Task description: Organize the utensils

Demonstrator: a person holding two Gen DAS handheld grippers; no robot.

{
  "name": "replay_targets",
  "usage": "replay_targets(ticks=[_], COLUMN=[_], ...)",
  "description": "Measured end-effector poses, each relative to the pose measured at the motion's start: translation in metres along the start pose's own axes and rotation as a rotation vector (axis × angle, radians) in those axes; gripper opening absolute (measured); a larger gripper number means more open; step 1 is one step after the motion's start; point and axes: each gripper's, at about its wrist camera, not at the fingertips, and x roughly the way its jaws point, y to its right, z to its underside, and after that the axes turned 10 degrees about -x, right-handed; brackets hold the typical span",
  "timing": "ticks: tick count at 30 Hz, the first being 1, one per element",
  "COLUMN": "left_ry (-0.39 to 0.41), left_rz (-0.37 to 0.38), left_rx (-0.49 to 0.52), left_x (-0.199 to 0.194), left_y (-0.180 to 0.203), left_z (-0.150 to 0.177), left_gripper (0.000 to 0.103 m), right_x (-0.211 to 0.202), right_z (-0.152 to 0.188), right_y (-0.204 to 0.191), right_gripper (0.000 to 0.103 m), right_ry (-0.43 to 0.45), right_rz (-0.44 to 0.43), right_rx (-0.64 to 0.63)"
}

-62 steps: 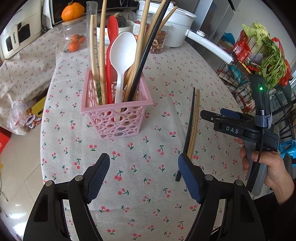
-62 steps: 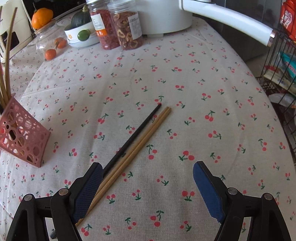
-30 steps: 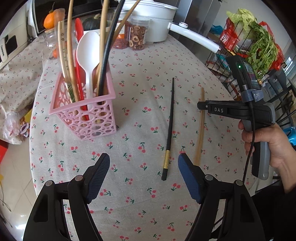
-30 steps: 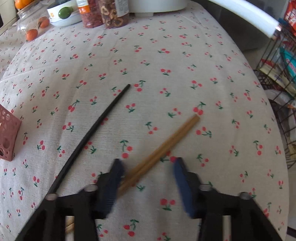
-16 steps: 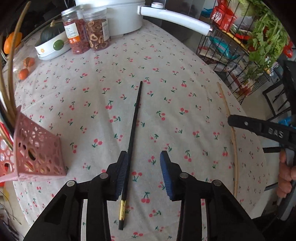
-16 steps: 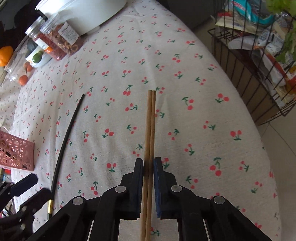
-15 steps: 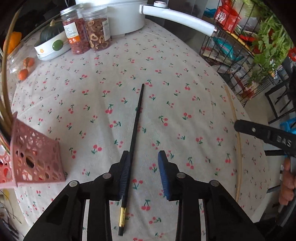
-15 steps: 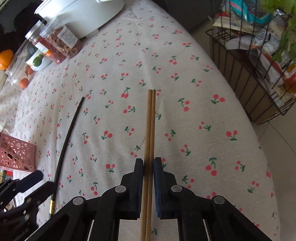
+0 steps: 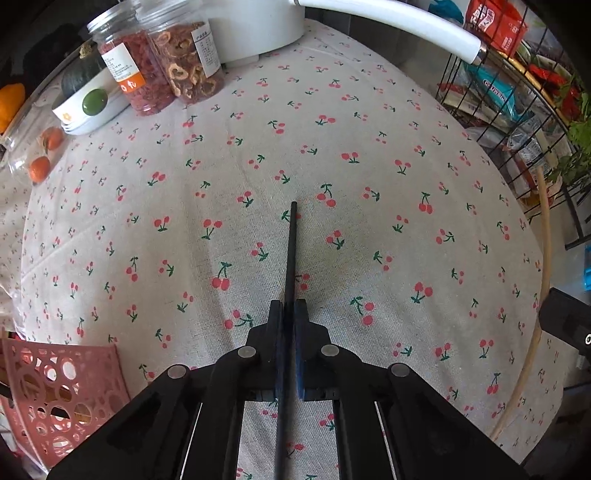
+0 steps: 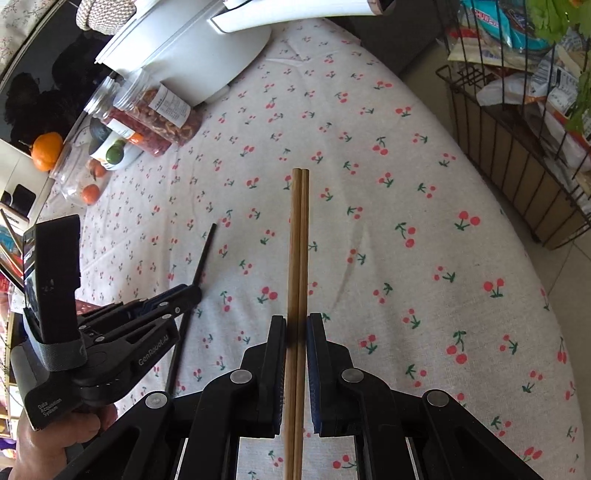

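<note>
My left gripper (image 9: pixel 289 307) is shut on a black chopstick (image 9: pixel 291 251) that points forward over the cherry-print tablecloth. It also shows in the right wrist view (image 10: pixel 201 260), held by the left gripper (image 10: pixel 192 290). My right gripper (image 10: pixel 296 323) is shut on a pair of wooden chopsticks (image 10: pixel 300 236), held above the cloth. The wooden pair appears at the right edge of the left wrist view (image 9: pixel 543 280). The pink utensil basket (image 9: pixel 55 391) stands at the lower left.
Two jars of dried fruit (image 9: pixel 162 62), a white pot (image 9: pixel 255 26) with a long handle (image 9: pixel 402 26), a bowl (image 9: pixel 88 103) and small oranges (image 9: pixel 40 166) stand at the back. A wire rack (image 10: pixel 517 129) with groceries stands beyond the table's right edge.
My left gripper has closed fully on the black chopstick, which it straddled half a second ago. My right gripper still holds the wooden pair, now tilted further toward the pot.
</note>
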Motion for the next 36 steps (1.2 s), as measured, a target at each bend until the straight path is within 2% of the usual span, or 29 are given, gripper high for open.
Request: replay_targets(ticks=[4,8,15,19,20,24,28,36], left_ry=[0.038,0.118,0.297,0.393,0.419,0.525,0.549,0.581], left_rz=[0.028,0.083,0.179,0.225,0.238,0.304,0.348,0.368], left_rx=[0.005,0.026,0.042,0.048,0.047,0.015,-0.032,-0.058], left_x=[-0.023,-0.073,-0.161,-0.196,-0.204,-0.225,-0.237,-0.252], left_y=[-0.005,-0.013,-0.035,-0.048,-0.052,-0.077,-0.1,-0.126], left_z=[0.017,0.037,0.083,0.111,0.117,0.142,0.147,0.161], left_gripper=[0.005,0.005,0.005,0.005,0.005,0.005,0.005,0.005], right_x=[-0.008,-0.021,-0.054,-0.073,-0.076,-0.086,-0.088,-0.078], right_z=[0.002,0.008,0.02,0.028,0.03,0.038,0.041,0.034], right_y=[-0.011,-0.02,-0.052,-0.082,-0.089,-0.111,-0.128,-0.121], right_gripper=[0.008,0.008,0.008,0.008,0.004,0.002,0.002,0.001], right_ry=[0.022,0.051,0.141,0.199,0.21,0.249,0.263,0.252], right_rz=[0.002,0.001,-0.025,-0.026,-0.025,-0.013,-0.003,0.017], right_rx=[-0.021,-0.031,-0.045,-0.091,-0.103,-0.148,-0.192,-0.176])
